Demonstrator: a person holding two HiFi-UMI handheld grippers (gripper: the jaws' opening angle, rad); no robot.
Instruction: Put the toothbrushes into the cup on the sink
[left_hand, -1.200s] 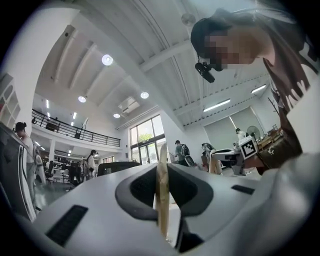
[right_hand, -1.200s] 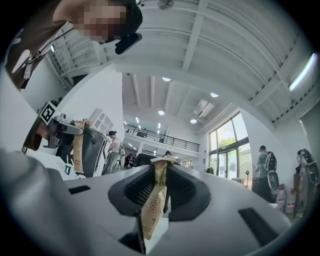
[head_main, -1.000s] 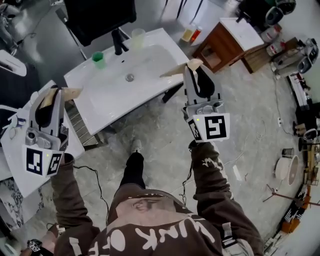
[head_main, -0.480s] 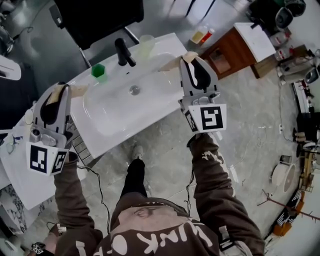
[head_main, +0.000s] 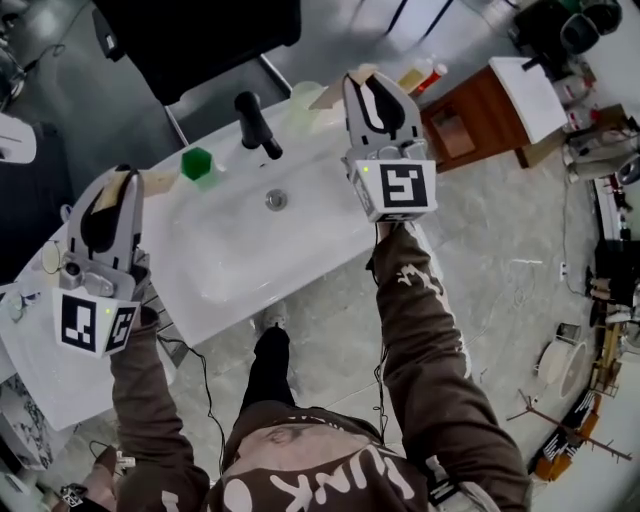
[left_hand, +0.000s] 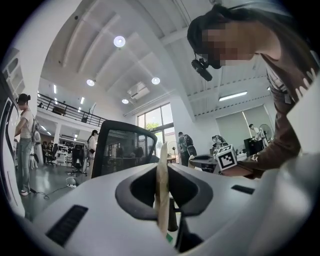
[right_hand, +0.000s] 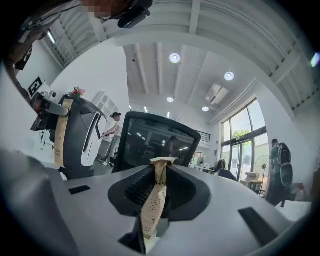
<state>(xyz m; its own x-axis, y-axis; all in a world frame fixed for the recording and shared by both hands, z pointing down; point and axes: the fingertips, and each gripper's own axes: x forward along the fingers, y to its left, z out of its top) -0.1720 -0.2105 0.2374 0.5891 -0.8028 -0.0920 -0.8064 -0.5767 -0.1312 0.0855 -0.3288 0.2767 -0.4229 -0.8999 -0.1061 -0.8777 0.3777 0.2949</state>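
My left gripper (head_main: 122, 182) is shut on a tan paper-wrapped toothbrush (head_main: 152, 182) at the left end of the white sink (head_main: 330, 215), just left of a small green cup (head_main: 197, 162). My right gripper (head_main: 365, 82) is shut on a second wrapped toothbrush (head_main: 333, 93), whose end lies beside a pale translucent cup (head_main: 303, 100) at the sink's back edge. The left gripper view shows the wrapper (left_hand: 162, 190) edge-on between the closed jaws of that gripper (left_hand: 165, 205). In the right gripper view the printed wrapper (right_hand: 152, 200) stands pinched in that gripper (right_hand: 155, 192).
A black faucet (head_main: 255, 125) rises between the two cups, with the drain (head_main: 276, 200) below it. A black office chair (head_main: 200, 30) stands behind the sink. To the right are a wooden side table (head_main: 480, 100) and bottles (head_main: 420, 75); a white table (head_main: 45, 360) is at the left.
My right gripper has travelled forward over the sink with its toothbrush, up to the pale cup at the back edge. The left gripper has stayed at the sink's left end.
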